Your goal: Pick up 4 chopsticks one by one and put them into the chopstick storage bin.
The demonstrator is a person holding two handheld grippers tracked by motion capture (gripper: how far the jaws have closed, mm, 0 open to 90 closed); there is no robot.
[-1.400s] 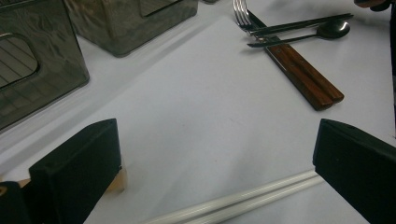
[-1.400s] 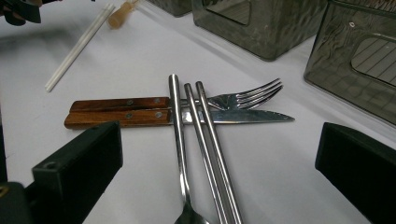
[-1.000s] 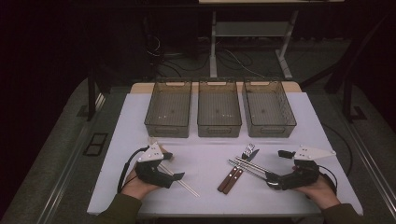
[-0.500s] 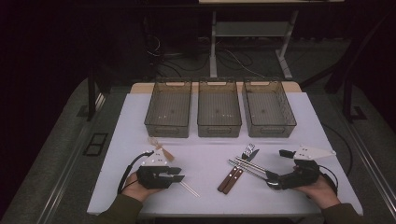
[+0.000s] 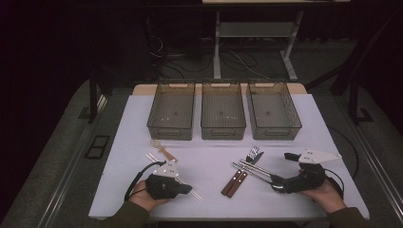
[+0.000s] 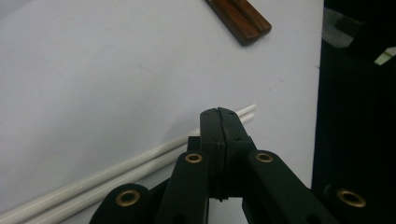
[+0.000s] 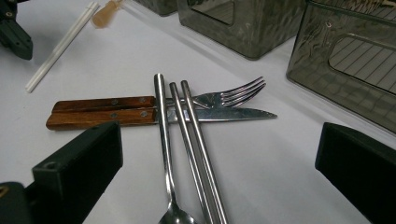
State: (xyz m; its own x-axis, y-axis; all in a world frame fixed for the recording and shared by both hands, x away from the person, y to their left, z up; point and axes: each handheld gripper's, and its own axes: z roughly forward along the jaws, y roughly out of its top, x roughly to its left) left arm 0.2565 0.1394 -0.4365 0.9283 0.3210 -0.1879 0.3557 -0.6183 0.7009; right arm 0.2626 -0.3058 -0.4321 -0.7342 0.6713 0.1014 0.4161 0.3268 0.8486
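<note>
Right gripper (image 7: 219,186) is held with its jaws wide apart, nothing between them, low over the metal cutlery pile: a spoon (image 7: 164,154) and 2 steel chopsticks (image 7: 196,154) lie across a wooden-handled fork (image 7: 224,97) and knife (image 7: 233,114). Left gripper (image 6: 219,116) is seen pressed shut and empty, just above 2 white chopsticks (image 6: 116,170) near the table (image 5: 209,161) front. For a clean pick, 1 piece is best singled out, probably the spoon, and gripped at the bare shaft, clear of the chopsticks, so neighbours are not dragged. 3 bins (image 5: 223,111) stand behind.
</note>
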